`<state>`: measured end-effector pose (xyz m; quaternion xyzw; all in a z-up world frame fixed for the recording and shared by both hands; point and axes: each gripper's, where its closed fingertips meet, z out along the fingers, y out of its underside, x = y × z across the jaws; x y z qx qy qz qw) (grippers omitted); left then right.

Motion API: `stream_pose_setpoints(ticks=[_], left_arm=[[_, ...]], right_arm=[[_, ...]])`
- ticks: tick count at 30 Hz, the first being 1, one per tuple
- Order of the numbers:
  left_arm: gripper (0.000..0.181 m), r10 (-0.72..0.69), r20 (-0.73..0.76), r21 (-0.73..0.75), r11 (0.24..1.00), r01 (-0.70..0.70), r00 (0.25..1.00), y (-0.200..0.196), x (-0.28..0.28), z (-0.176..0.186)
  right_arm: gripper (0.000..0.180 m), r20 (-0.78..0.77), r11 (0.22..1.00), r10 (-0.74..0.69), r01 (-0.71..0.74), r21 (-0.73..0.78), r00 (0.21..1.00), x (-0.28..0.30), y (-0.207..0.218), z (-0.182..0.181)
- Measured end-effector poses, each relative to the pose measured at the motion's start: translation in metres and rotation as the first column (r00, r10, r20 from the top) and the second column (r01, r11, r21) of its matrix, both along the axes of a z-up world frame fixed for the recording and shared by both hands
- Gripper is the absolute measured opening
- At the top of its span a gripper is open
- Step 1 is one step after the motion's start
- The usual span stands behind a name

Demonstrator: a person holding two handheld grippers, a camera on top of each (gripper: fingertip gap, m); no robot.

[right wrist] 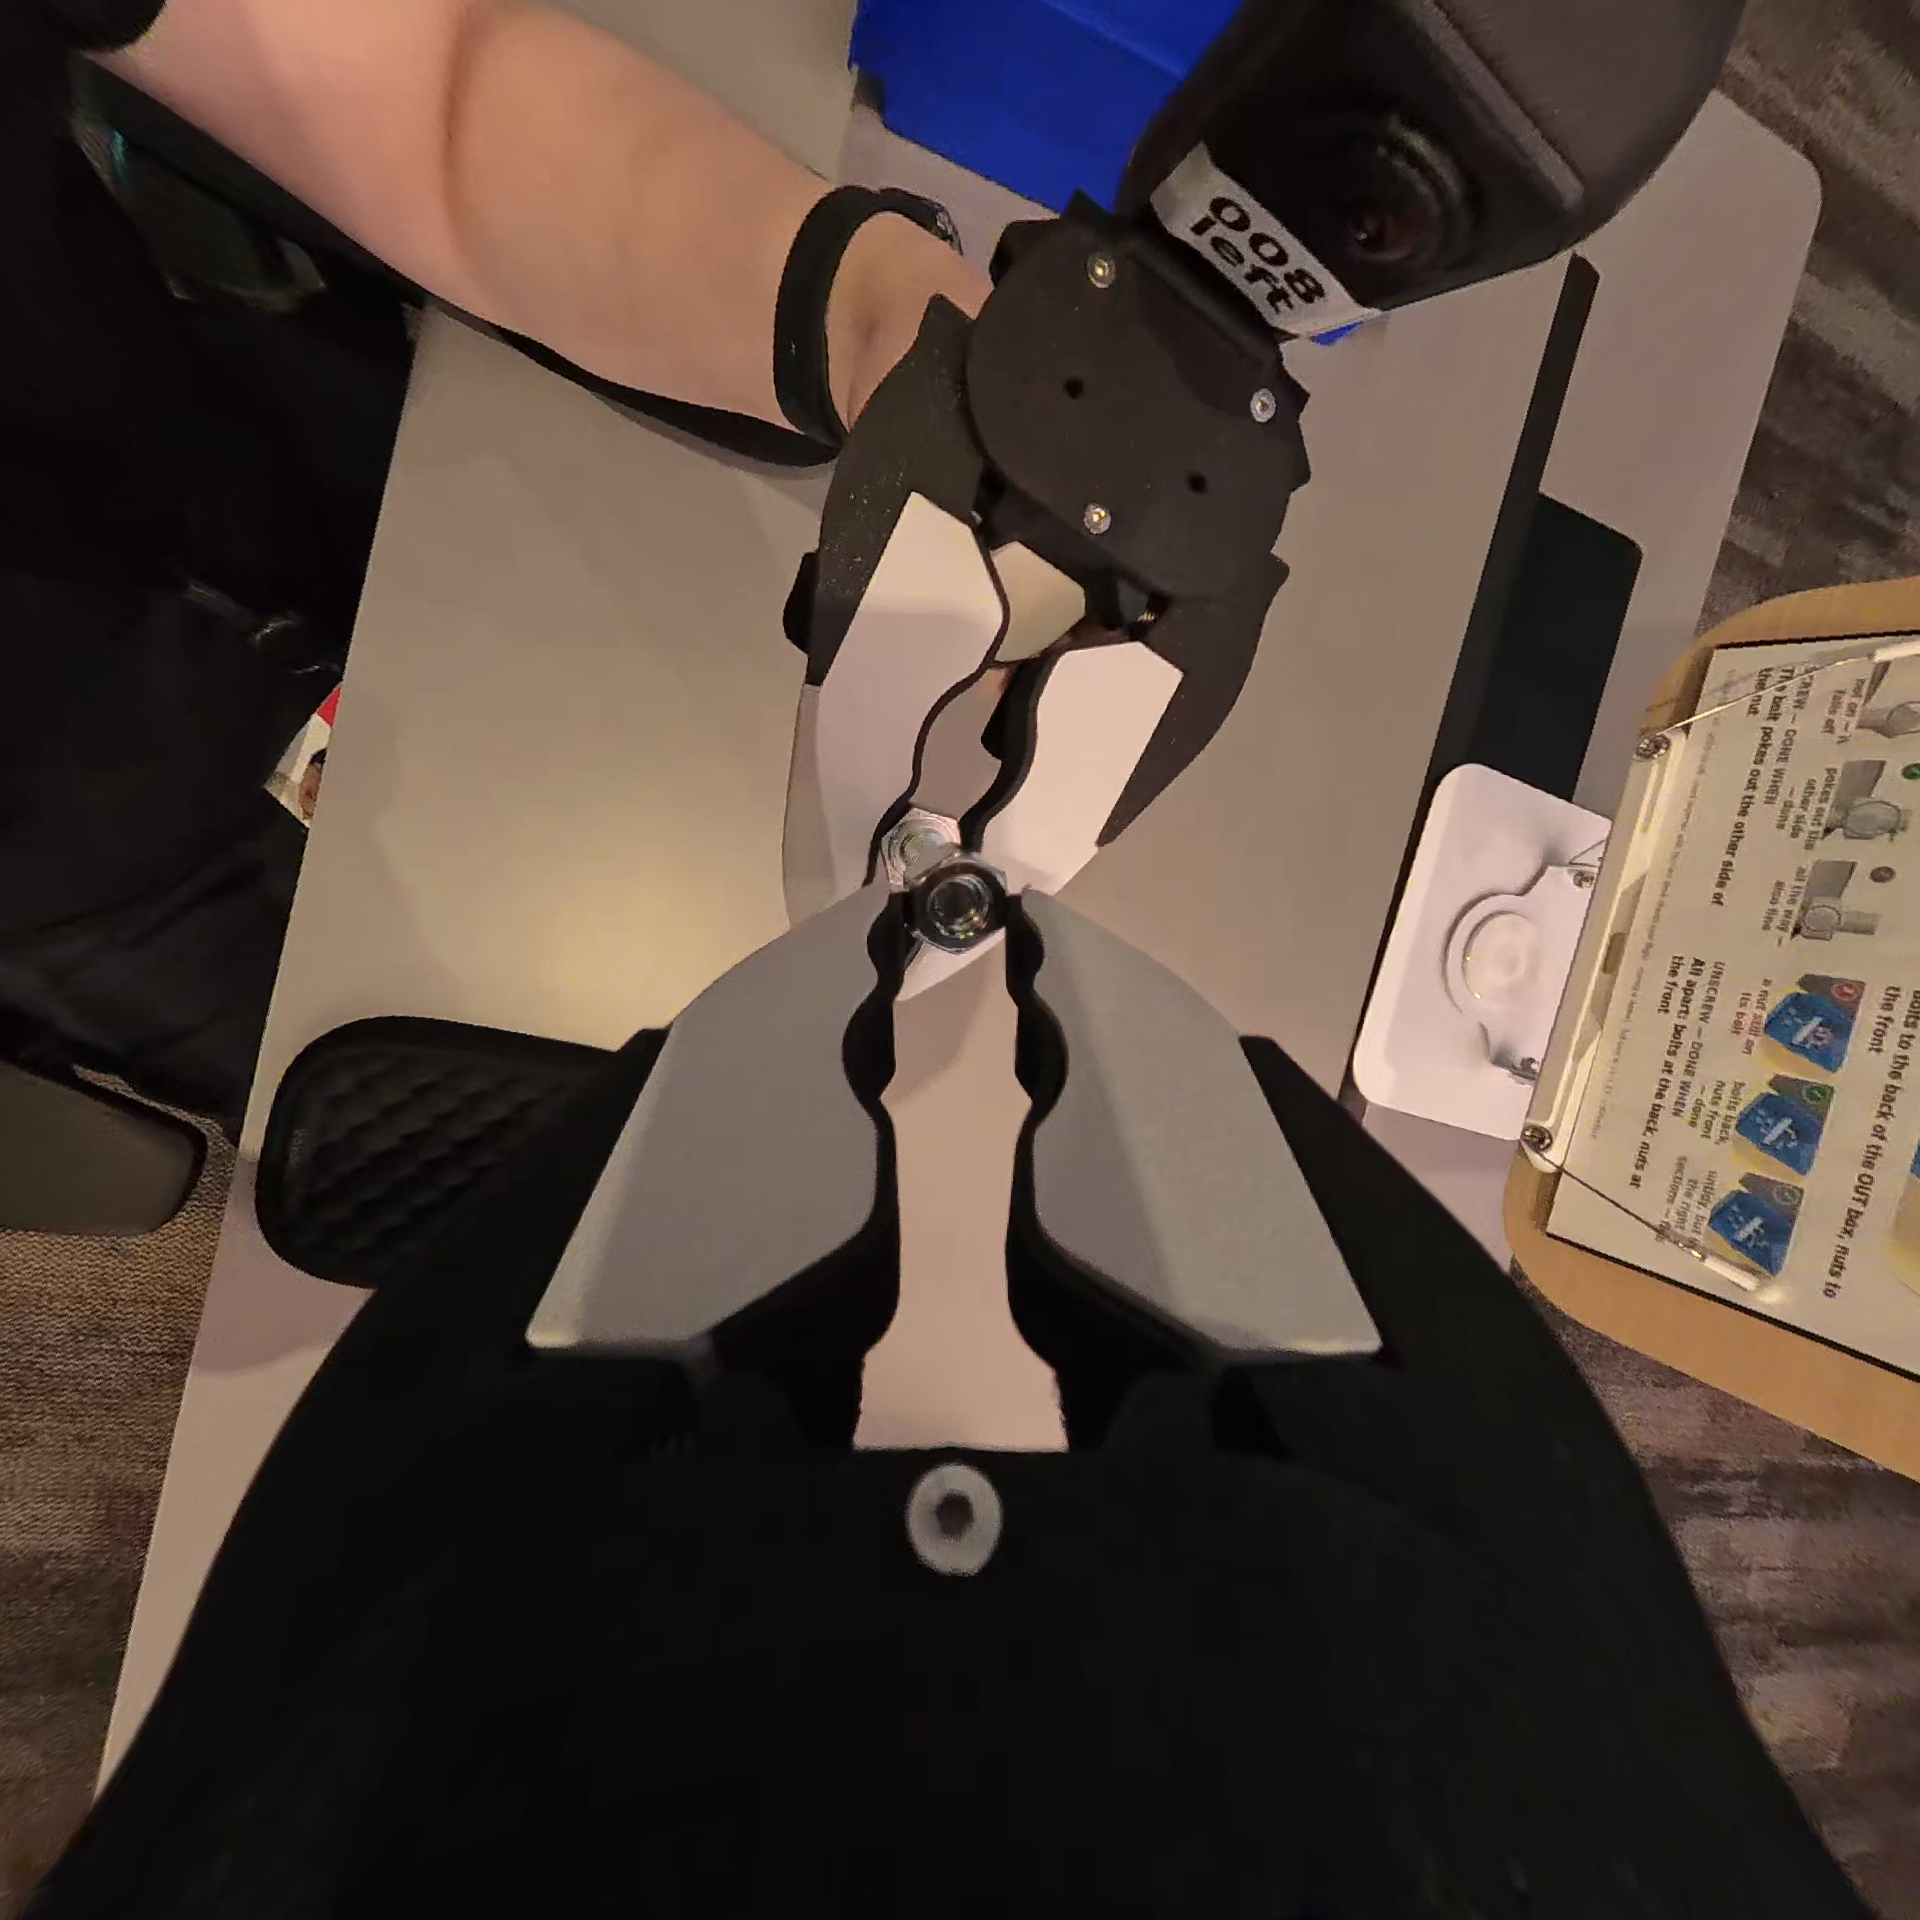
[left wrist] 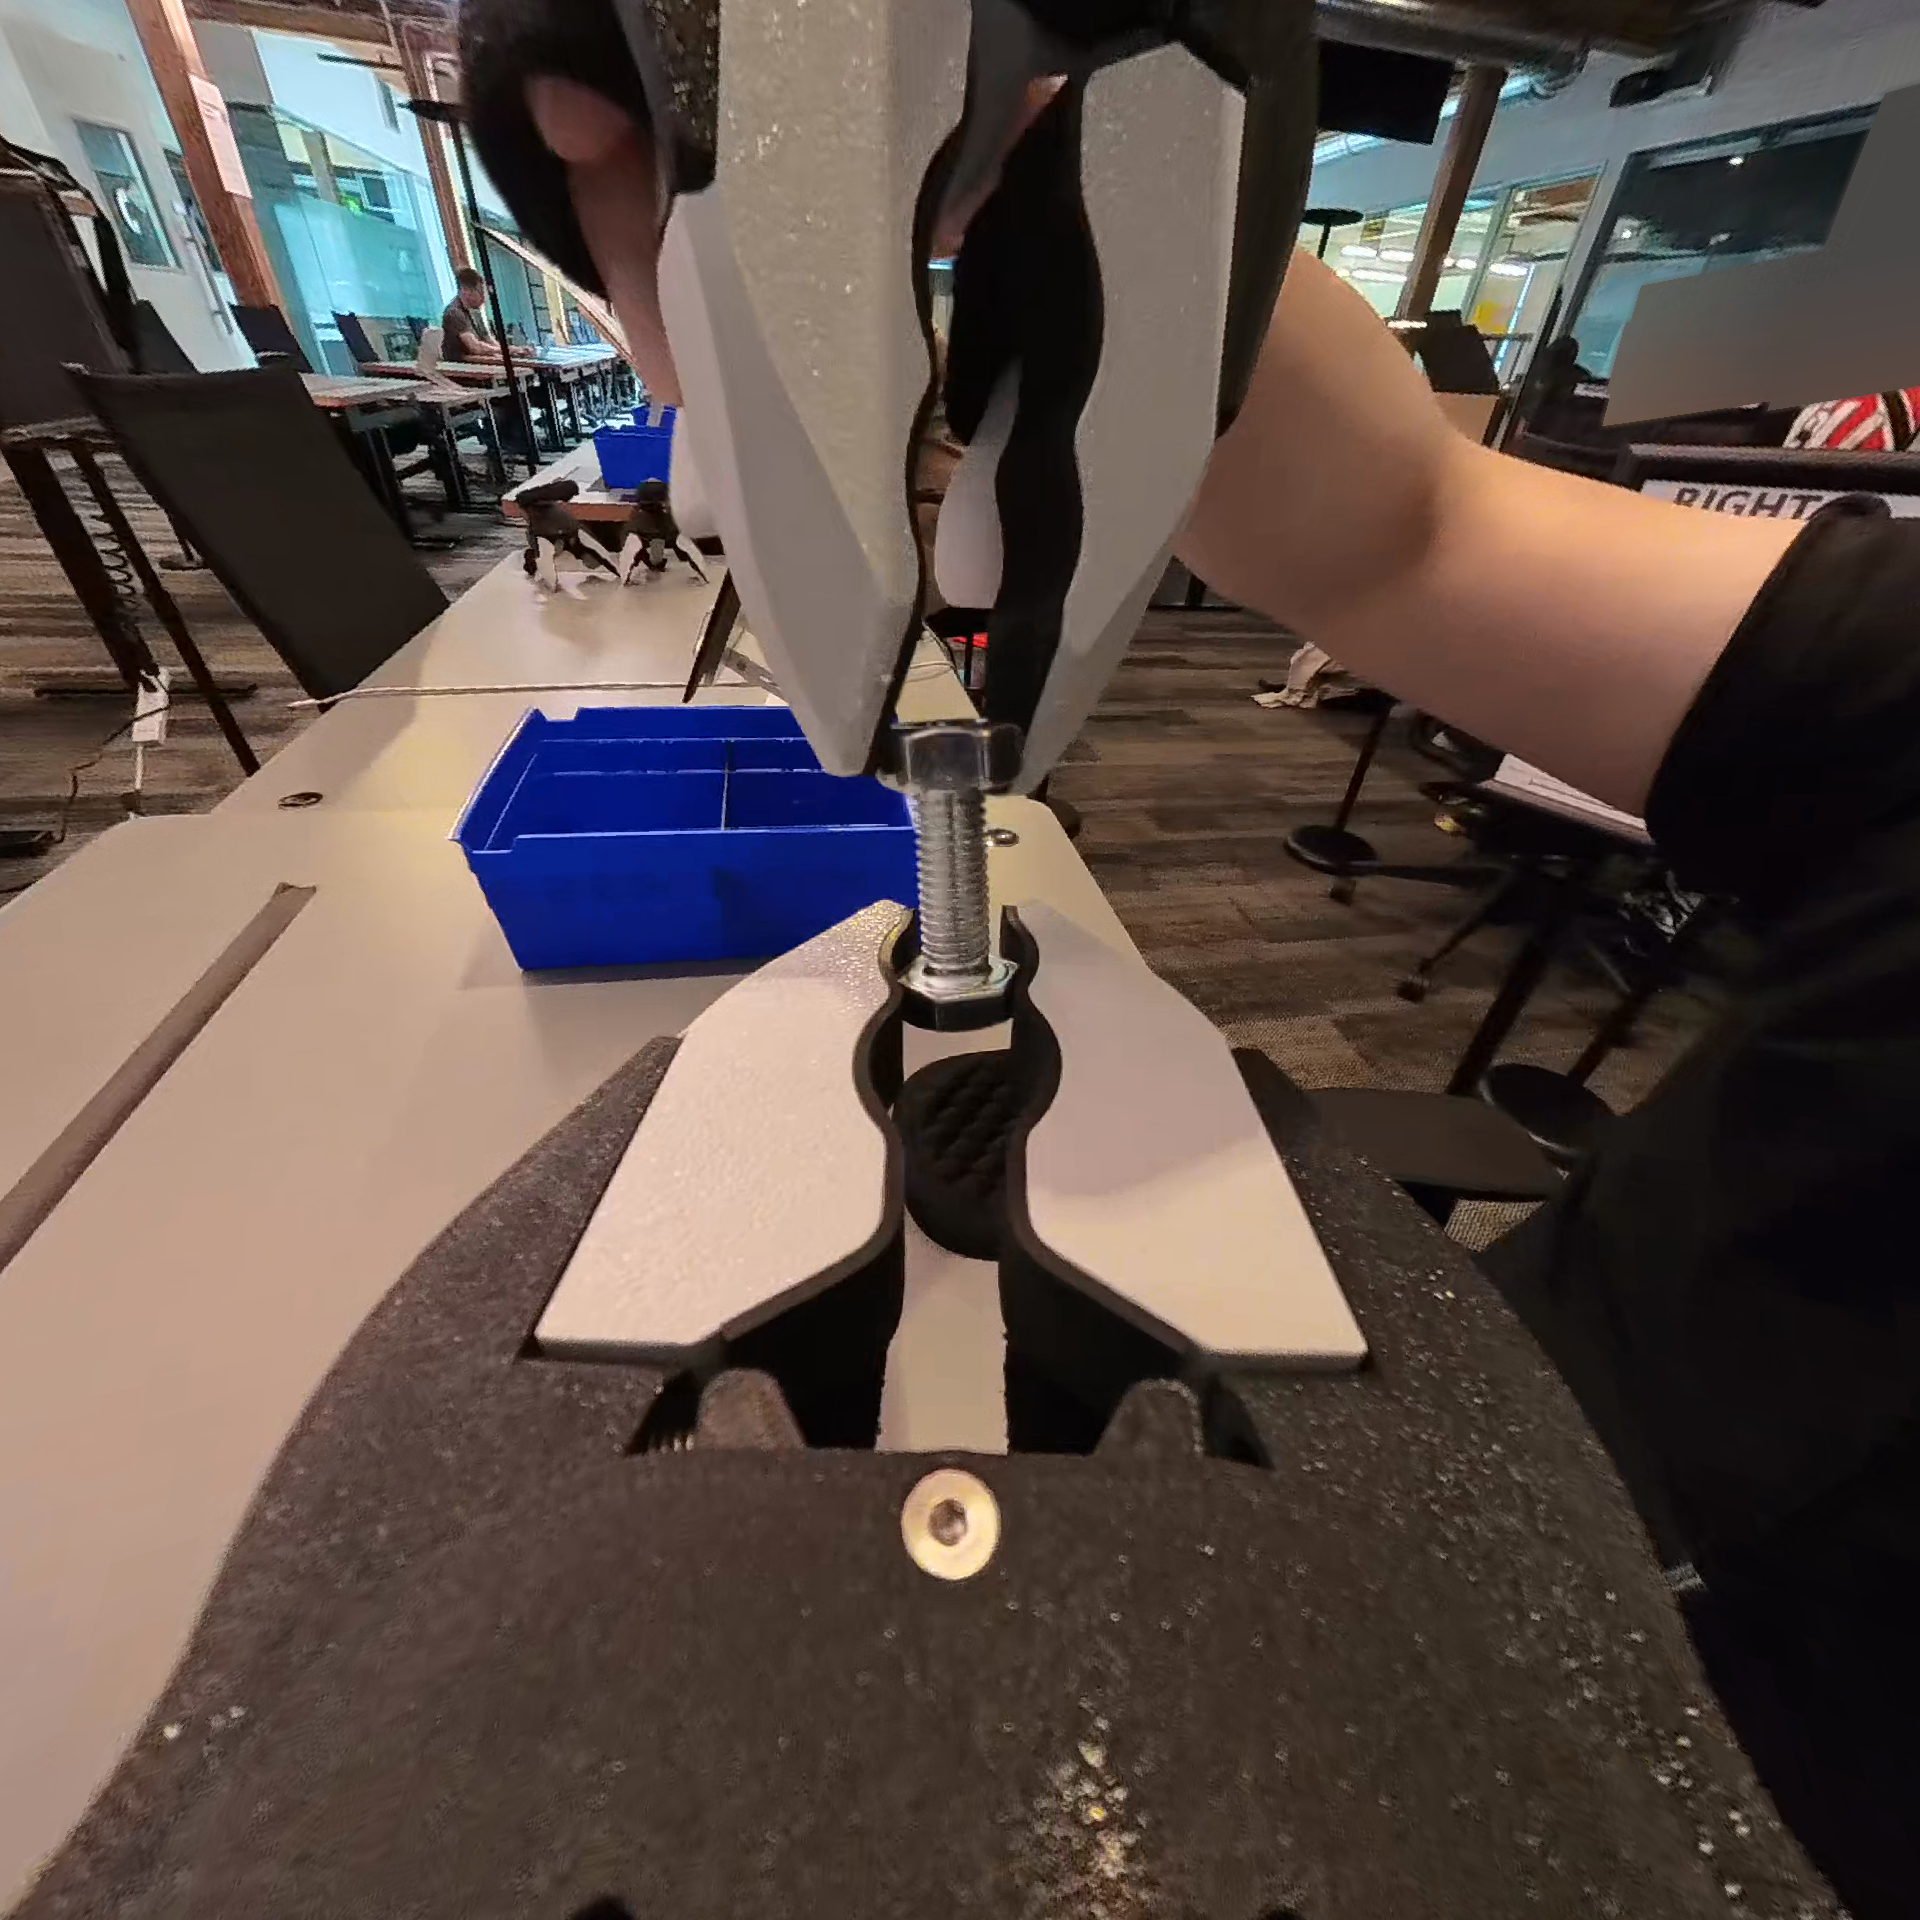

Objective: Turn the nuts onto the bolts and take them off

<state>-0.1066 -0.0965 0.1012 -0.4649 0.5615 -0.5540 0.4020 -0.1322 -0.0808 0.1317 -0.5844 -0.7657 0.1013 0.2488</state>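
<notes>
Two grippers meet over a pale grey desk (left wrist: 260,1039) in an open office, with patterned carpet (left wrist: 1247,810) underfoot, wooden posts (left wrist: 197,156) and glass walls behind, and a person (left wrist: 462,317) seated at far desks. A blue bin (left wrist: 675,894) with dividers stands on the desk just beyond the grippers. The left gripper (left wrist: 956,935) has its jaws nearly closed on a hex nut (left wrist: 954,992) sitting at the lower end of an upright bolt (left wrist: 954,883). The right gripper (left wrist: 948,758) comes down from above, its jaws pinched on the bolt's hex head, so the bolt is held in the air between the two. From the right wrist view the bolt head sits between that gripper's tips (right wrist: 951,904), and the left gripper (right wrist: 925,842) is just beyond. A white label (right wrist: 1257,260) with black print wraps the left gripper's body. A printed card (right wrist: 1766,987) with text and small pictures lies on a wooden board beside the desk.
</notes>
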Motion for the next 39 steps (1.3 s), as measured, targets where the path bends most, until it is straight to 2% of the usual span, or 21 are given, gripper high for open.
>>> stream_pose_setpoints(ticks=[7,11,14,16,18,20,22,24,28,32,39], left_arm=[[0.015,0.013,-0.004,0.017,1.000,-0.013,1.000,0.000,0.002,-0.001],[0.015,0.036,0.022,0.004,0.999,-0.036,0.999,0.004,0.000,0.004],[0.015,0.136,0.052,0.001,0.991,-0.136,0.989,0.020,-0.001,0.009],[0.015,0.287,0.071,0.030,0.957,-0.290,0.955,0.042,-0.002,0.011],[0.015,0.412,0.100,0.045,0.907,-0.418,0.906,0.060,-0.005,0.013],[0.015,0.464,0.116,0.052,0.880,-0.472,0.878,0.068,-0.007,0.015],[0.015,0.465,0.111,0.050,0.880,-0.472,0.878,0.068,-0.008,0.014],[0.015,0.474,0.106,0.062,0.874,-0.482,0.874,0.069,-0.008,0.013],[0.015,0.459,0.102,0.053,0.883,-0.466,0.883,0.067,-0.008,0.014],[0.015,0.456,0.093,0.058,0.885,-0.462,0.885,0.067,-0.008,0.012],[0.015,0.335,0.077,0.015,0.942,-0.337,0.939,0.051,-0.006,0.012]], right_arm=[[0.019,0.007,1.000,-0.009,0.009,-0.021,1.000,0.001,-0.002,-0.001],[0.044,-0.044,0.997,-0.071,0.070,-0.038,0.996,-0.004,0.004,0.004],[0.050,-0.134,0.985,-0.171,0.166,-0.048,0.976,-0.009,0.016,0.018],[0.052,-0.205,0.943,-0.332,0.319,-0.095,0.921,-0.011,0.032,0.031],[0.054,-0.240,0.863,-0.504,0.472,-0.181,0.830,-0.010,0.045,0.039],[0.050,-0.242,0.788,-0.610,0.544,-0.289,0.754,-0.013,0.049,0.040],[0.050,-0.206,0.743,-0.664,0.607,-0.280,0.718,-0.009,0.056,0.035],[0.049,-0.171,0.734,-0.677,0.637,-0.235,0.716,-0.006,0.059,0.028],[0.041,-0.113,0.740,-0.664,0.627,-0.242,0.740,-0.009,0.055,0.017],[0.018,-0.075,0.763,-0.628,0.594,-0.253,0.775,-0.011,0.050,0.012],[0.017,-0.051,0.853,-0.499,0.481,-0.203,0.865,-0.011,0.040,0.012]])
